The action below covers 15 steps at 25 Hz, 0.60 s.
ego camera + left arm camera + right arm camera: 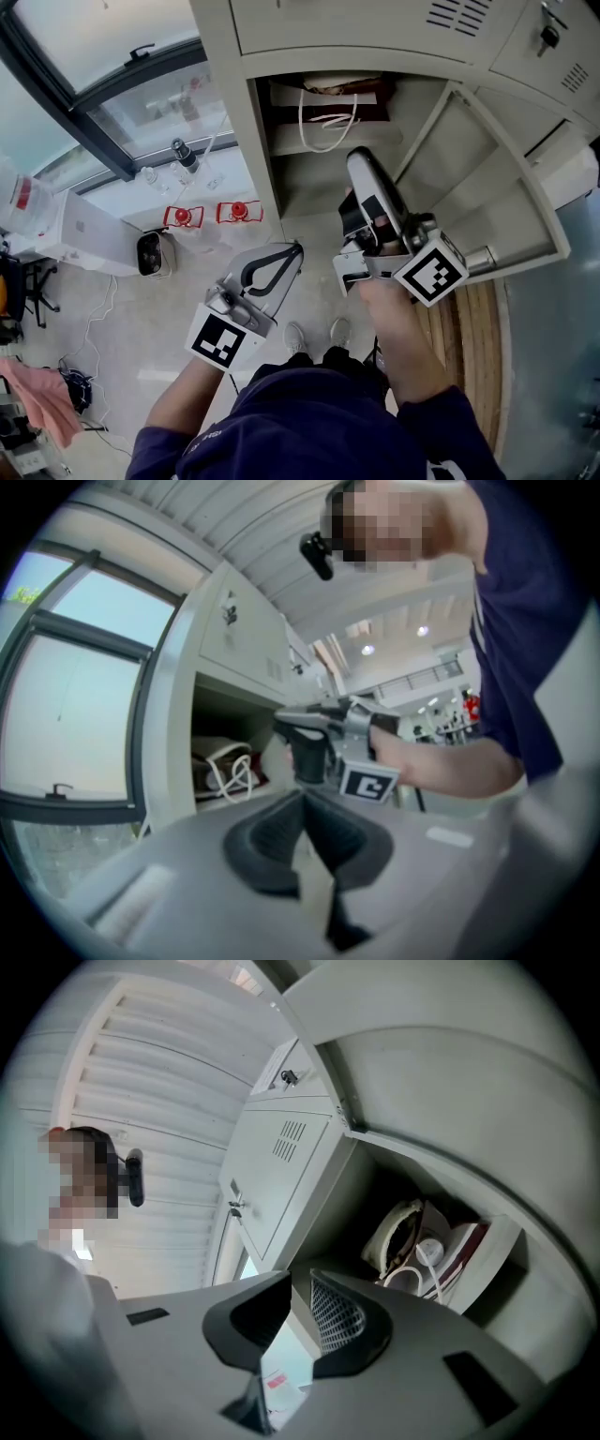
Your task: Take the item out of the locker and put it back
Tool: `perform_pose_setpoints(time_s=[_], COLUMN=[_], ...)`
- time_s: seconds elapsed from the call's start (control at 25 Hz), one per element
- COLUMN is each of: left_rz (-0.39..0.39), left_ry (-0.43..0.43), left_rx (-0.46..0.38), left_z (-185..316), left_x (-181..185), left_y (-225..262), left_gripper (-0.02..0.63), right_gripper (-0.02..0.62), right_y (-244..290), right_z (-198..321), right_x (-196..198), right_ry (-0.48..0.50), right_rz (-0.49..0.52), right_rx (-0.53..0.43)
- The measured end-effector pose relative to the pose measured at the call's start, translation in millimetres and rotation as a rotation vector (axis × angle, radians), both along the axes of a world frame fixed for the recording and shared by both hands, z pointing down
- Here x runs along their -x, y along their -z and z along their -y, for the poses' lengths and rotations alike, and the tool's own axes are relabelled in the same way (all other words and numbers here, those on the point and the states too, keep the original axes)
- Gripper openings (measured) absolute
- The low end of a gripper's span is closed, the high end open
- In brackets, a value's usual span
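Maroon-and-cream fabric bag with white cord handles (323, 89): where is it?
— Inside the open compartment of the grey metal locker (239, 112), at the back.
— And the tools?
— Left tool (296, 249): jaws together, nothing held. Right tool (361, 155): a narrow gap, empty, in front of the opening, apart from the bag.

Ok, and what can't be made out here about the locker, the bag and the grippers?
- Contents of the bag: in the head view the top edge of the locker cuts off its upper part. In both gripper views it is small and warped.
- Lower inside of the locker: the right gripper covers part of it in the head view.
- Jaw gap of the right gripper: the head view sees it from behind, and only its own view shows it.
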<state>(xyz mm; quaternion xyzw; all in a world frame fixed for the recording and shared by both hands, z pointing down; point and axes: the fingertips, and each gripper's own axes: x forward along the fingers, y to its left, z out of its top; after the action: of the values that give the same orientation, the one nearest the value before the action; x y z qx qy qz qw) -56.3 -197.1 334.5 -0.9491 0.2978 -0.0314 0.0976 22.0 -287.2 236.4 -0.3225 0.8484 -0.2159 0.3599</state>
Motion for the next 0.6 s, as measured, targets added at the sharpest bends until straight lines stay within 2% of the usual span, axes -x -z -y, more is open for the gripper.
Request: perform_pose_setpoints(time_s=[0.32,0.6], left_rz=[-0.019,-0.024], left_ry=[0.004,0.006], left_rx=[-0.01,-0.016], left_z=[-1,-2], left_x=[-2,1], left_y=[5,8], left_gripper=[0.003,0.003], right_gripper=[0.058,0.054], right_y=[-2,-16], right_z=[-39,-60], right_x=[11,20], right_ry=[0.011,0.022], right_rz=[-0.173,-0.273], right_rx=[-0.089,-0.111])
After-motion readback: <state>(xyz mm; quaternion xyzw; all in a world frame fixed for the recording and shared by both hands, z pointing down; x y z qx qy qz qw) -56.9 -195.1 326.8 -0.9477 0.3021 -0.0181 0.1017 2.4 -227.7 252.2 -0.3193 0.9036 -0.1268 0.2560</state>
